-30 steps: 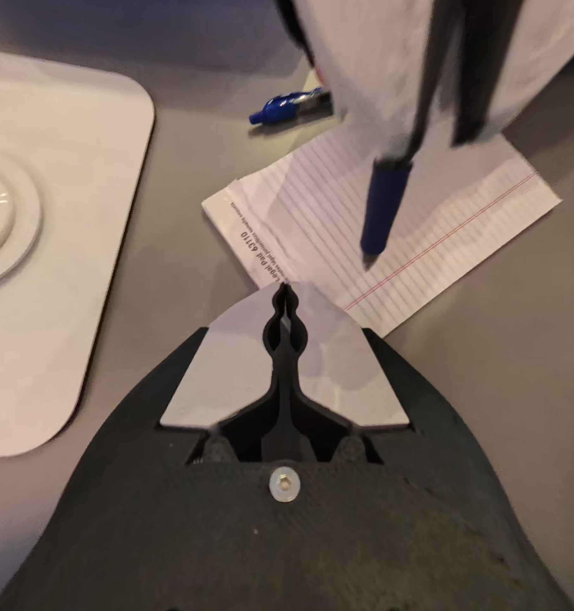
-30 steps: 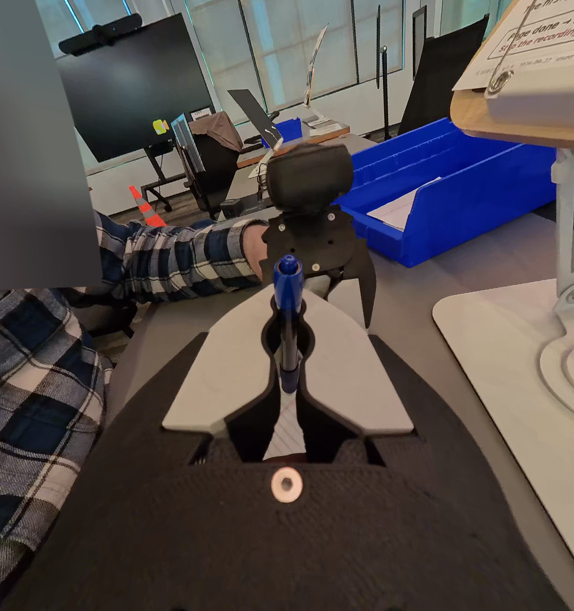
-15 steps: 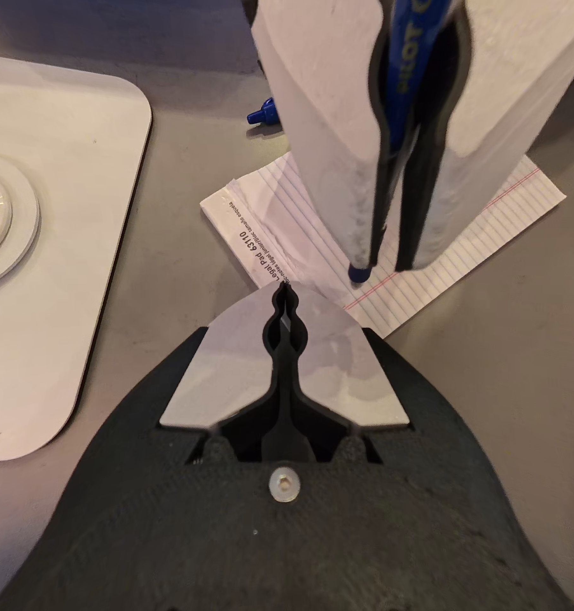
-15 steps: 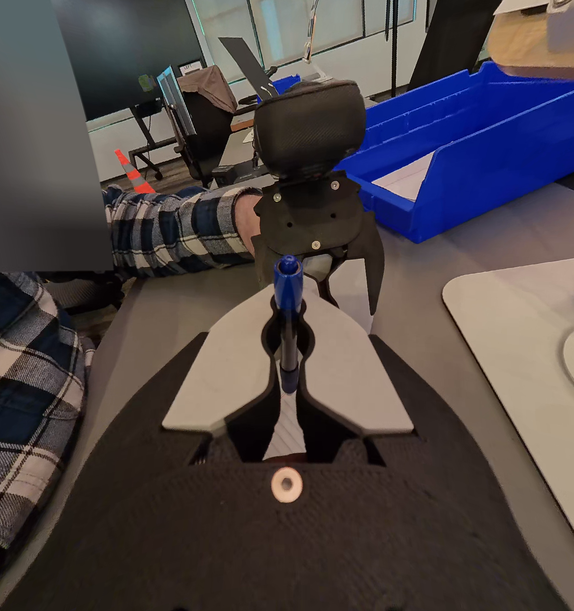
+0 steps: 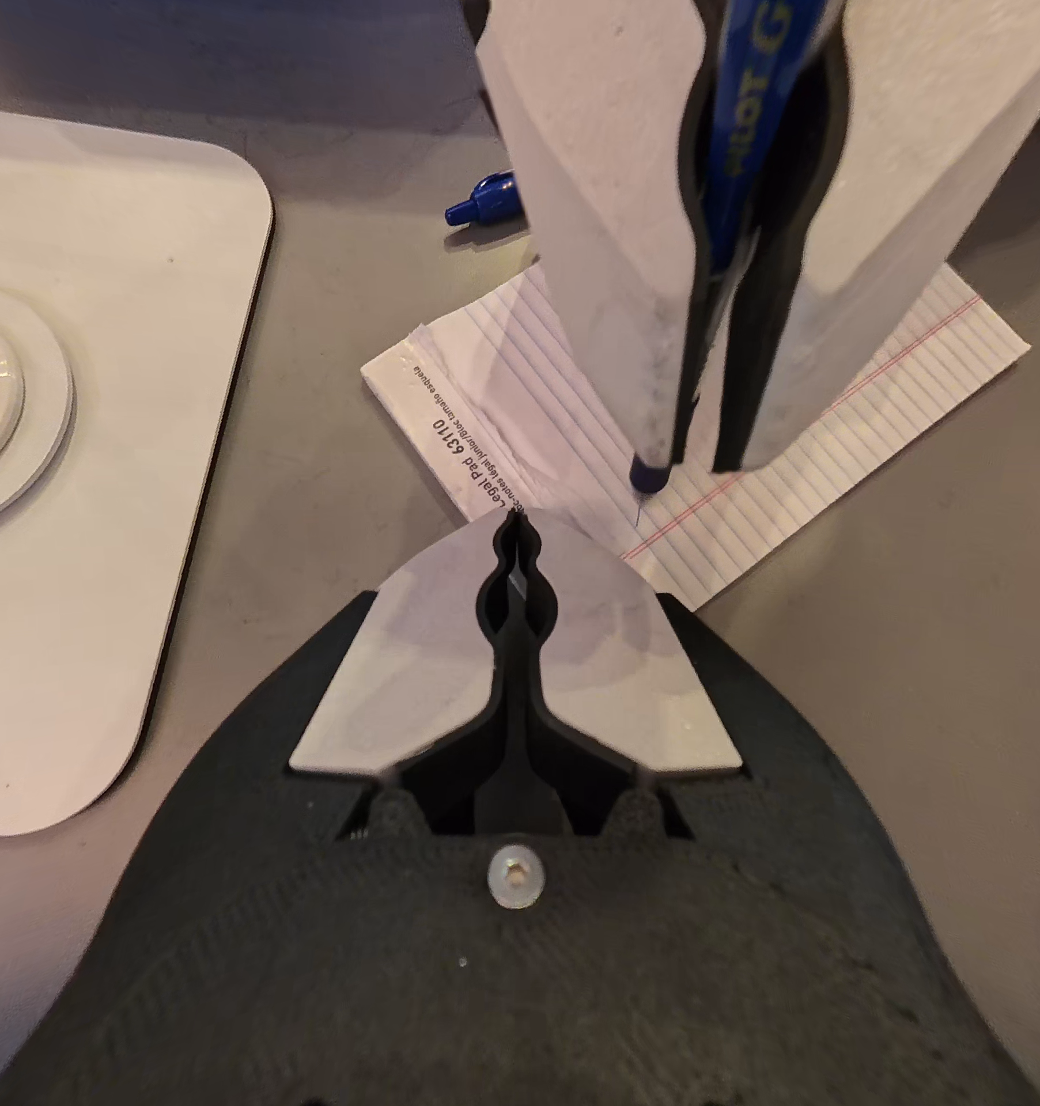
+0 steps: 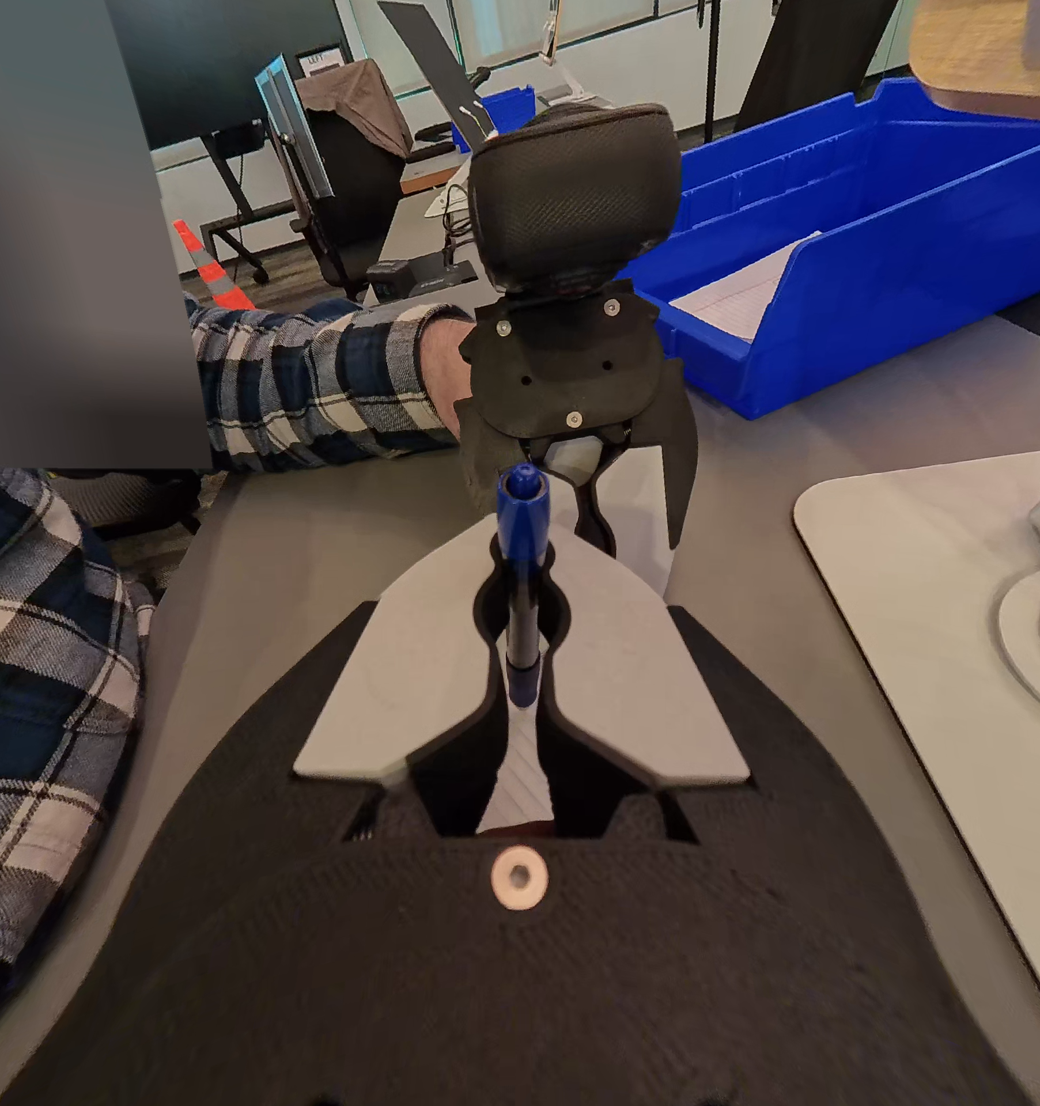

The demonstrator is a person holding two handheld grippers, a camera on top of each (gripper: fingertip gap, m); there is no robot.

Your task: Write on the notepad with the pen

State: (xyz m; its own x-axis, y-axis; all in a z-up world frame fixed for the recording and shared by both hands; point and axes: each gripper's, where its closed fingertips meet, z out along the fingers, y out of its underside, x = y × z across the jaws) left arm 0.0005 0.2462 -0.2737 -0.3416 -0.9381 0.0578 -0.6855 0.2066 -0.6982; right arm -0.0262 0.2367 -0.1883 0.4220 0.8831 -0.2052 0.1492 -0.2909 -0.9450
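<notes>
On the grey desk (image 5: 266, 467) in front of you lies one lined notepad (image 5: 852, 431), set at an angle, with one short ink stroke beside its red margin line. Your right tool (image 6: 520, 526) is clamped on one blue pen (image 6: 520, 520), both fingers pressed against the barrel; the pen stands nearly upright, its tip (image 5: 646, 479) down on the page just above that stroke. Your left tool (image 5: 517, 520) has its two fingers closed together with nothing between them, its tips resting at the near edge of the notepad by the printed binding strip. A second blue pen (image 5: 481, 203) lies flat on the desk beyond the notepad, partly hidden behind the right tool. To the left sits one white rounded base plate (image 5: 116, 419). From the right wrist view you see one blue bin (image 6: 864, 239) with lined paper inside, one orange cone (image 6: 212, 269) on the floor, and your two plaid sleeves (image 6: 314, 371).
</notes>
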